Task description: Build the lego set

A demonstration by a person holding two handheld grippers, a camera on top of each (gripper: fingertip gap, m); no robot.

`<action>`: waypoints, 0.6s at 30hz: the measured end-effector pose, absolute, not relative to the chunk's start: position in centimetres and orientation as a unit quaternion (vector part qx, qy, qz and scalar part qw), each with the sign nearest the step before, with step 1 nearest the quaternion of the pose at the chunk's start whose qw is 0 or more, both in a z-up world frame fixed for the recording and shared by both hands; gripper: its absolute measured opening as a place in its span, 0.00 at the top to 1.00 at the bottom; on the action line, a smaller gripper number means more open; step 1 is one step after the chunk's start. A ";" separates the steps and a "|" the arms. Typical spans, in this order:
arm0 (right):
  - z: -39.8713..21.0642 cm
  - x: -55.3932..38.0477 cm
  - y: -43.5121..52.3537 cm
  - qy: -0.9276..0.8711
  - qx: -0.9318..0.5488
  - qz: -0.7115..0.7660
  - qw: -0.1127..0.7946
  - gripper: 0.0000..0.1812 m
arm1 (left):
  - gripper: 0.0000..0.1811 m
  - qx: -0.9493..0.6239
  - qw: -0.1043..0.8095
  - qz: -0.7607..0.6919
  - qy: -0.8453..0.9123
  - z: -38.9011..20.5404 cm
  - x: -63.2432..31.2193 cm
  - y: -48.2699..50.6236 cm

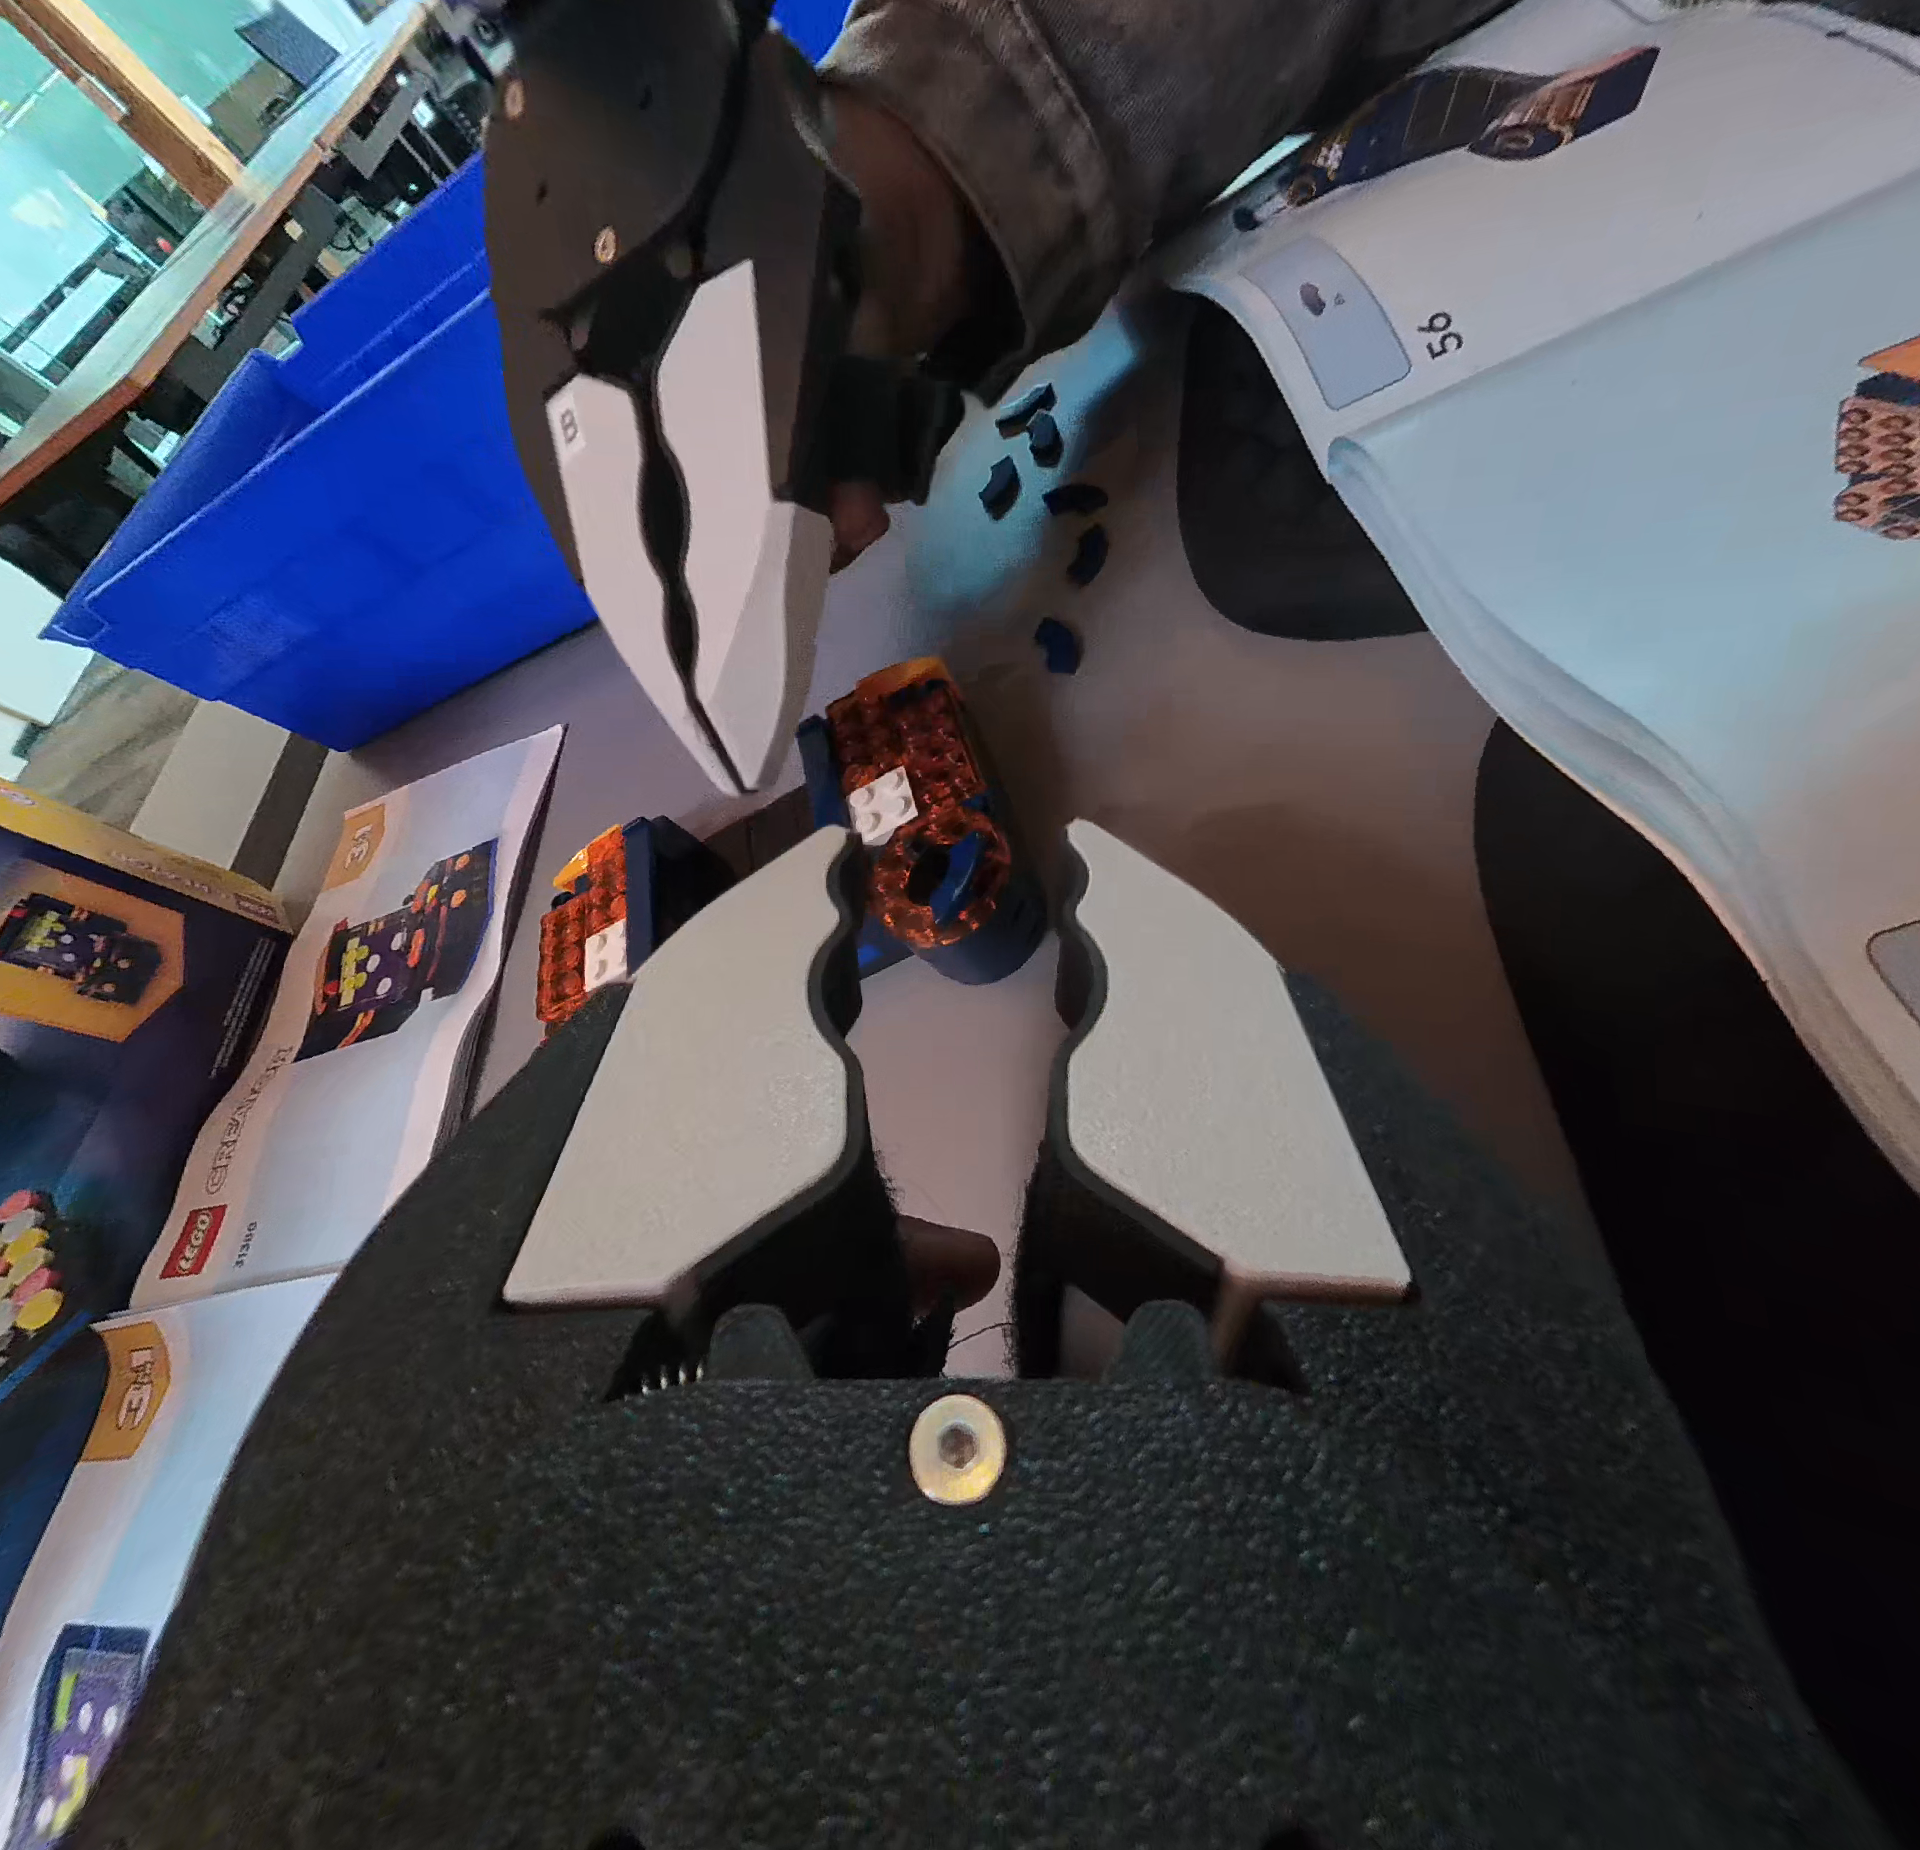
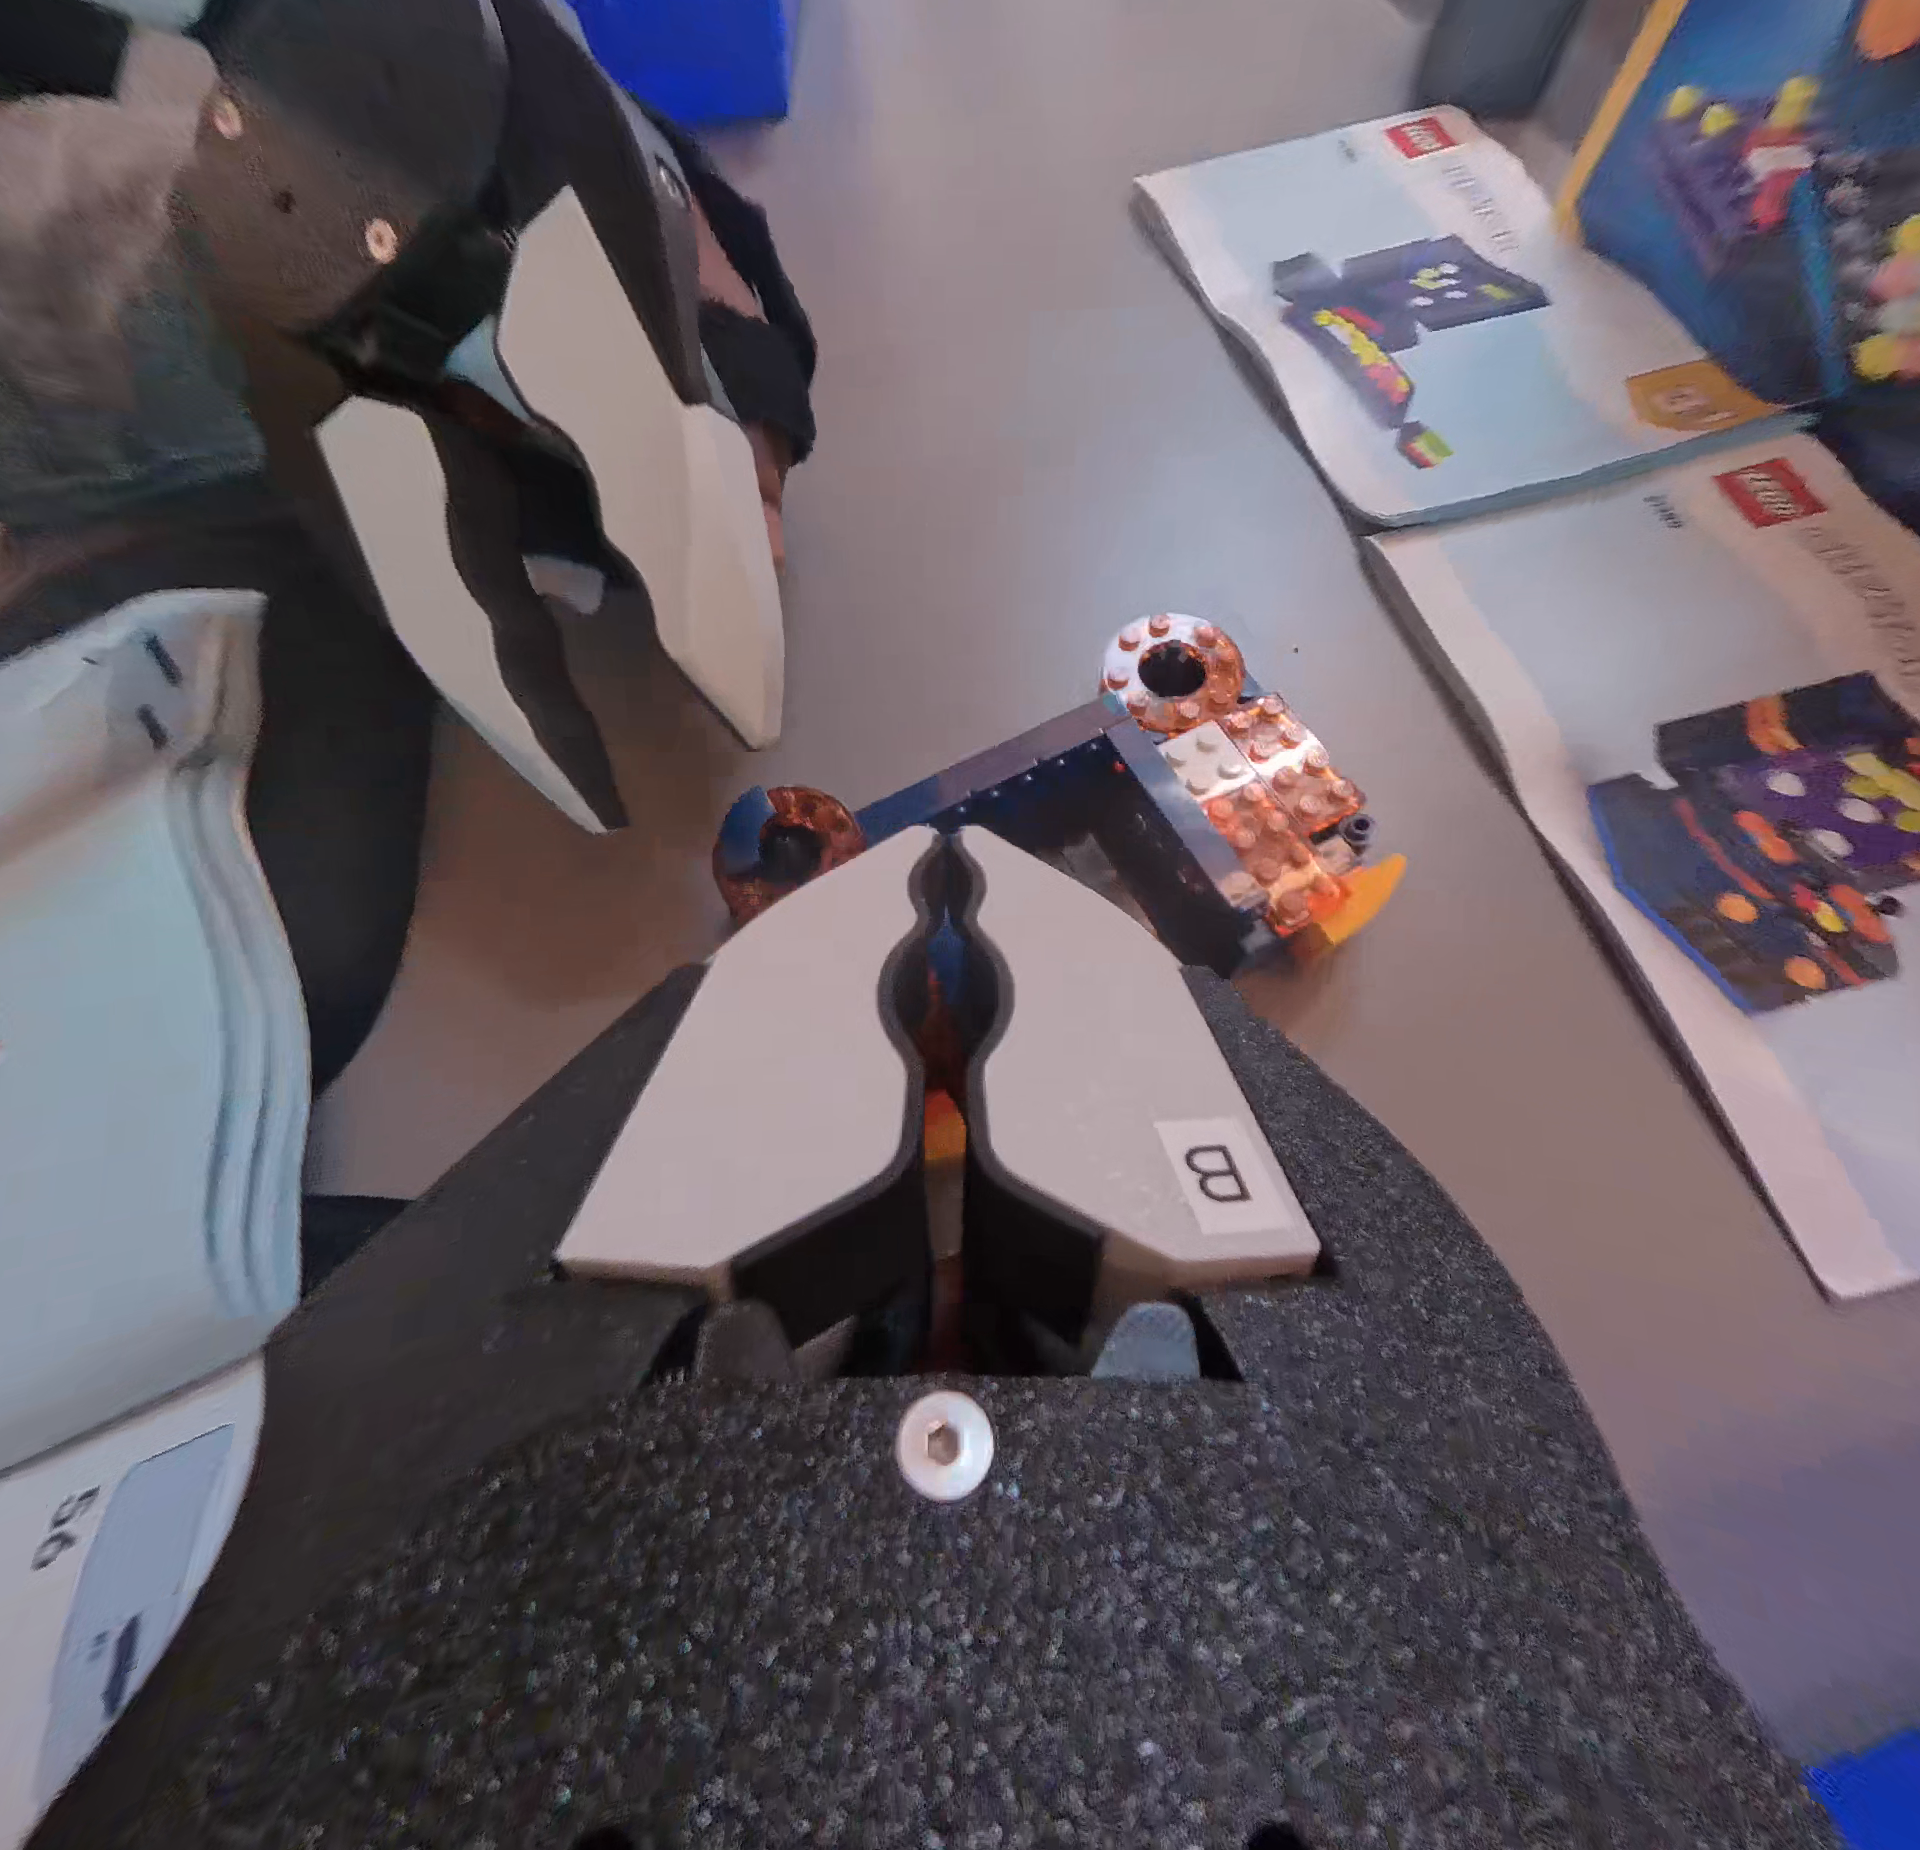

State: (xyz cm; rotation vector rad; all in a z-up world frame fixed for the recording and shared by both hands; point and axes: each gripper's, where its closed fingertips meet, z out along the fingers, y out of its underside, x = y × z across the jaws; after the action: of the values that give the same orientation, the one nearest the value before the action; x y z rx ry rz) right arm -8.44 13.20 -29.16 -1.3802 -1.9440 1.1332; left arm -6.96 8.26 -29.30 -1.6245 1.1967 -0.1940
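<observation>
The part-built lego model (image 1: 914,761) of dark blue and clear orange bricks, with a small white plate, lies on the grey table (image 1: 1299,813). Its orange ring end (image 1: 940,875) sits just beyond and between my left gripper's (image 1: 961,855) open fingertips, and the pads do not touch it. My right gripper (image 2: 945,842) is shut, with its tip over the model's dark blue bar (image 2: 997,792). No piece shows between its tips. The model (image 2: 1247,813) and a second orange ring (image 2: 784,850) show in the right wrist view. The right gripper (image 1: 743,777) hangs shut just left of the model. The left gripper (image 2: 686,772) is open at upper left.
Several small dark blue pieces (image 1: 1075,553) lie behind the model. An open instruction book (image 1: 1662,553) lies to the right. Closed booklets (image 1: 416,969) (image 2: 1403,325), the set's box (image 2: 1766,190) and a blue bin (image 1: 343,512) lie around. A person's sleeve (image 1: 1039,86) shows. The grippers' ends are close to 5 centimeters from one another.
</observation>
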 end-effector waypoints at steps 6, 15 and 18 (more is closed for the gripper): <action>-30.5 -8.1 13.2 -0.731 -0.491 0.370 0.296 1.00 | 0.82 -0.679 0.523 -0.076 0.509 -29.7 -6.7 8.2; -30.7 -8.1 13.1 -0.728 -0.487 0.376 0.302 1.00 | 0.91 -0.661 0.516 -0.027 0.544 -30.6 -6.6 8.4; -30.7 -8.1 13.1 -0.726 -0.489 0.379 0.300 1.00 | 0.93 -0.647 0.522 0.004 0.555 -30.7 -6.8 8.6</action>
State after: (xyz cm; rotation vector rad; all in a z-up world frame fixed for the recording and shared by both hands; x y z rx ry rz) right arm -8.09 13.10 -30.68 -1.2994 -1.9269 1.0070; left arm -6.76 8.59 -30.70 -1.5508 1.3306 0.0089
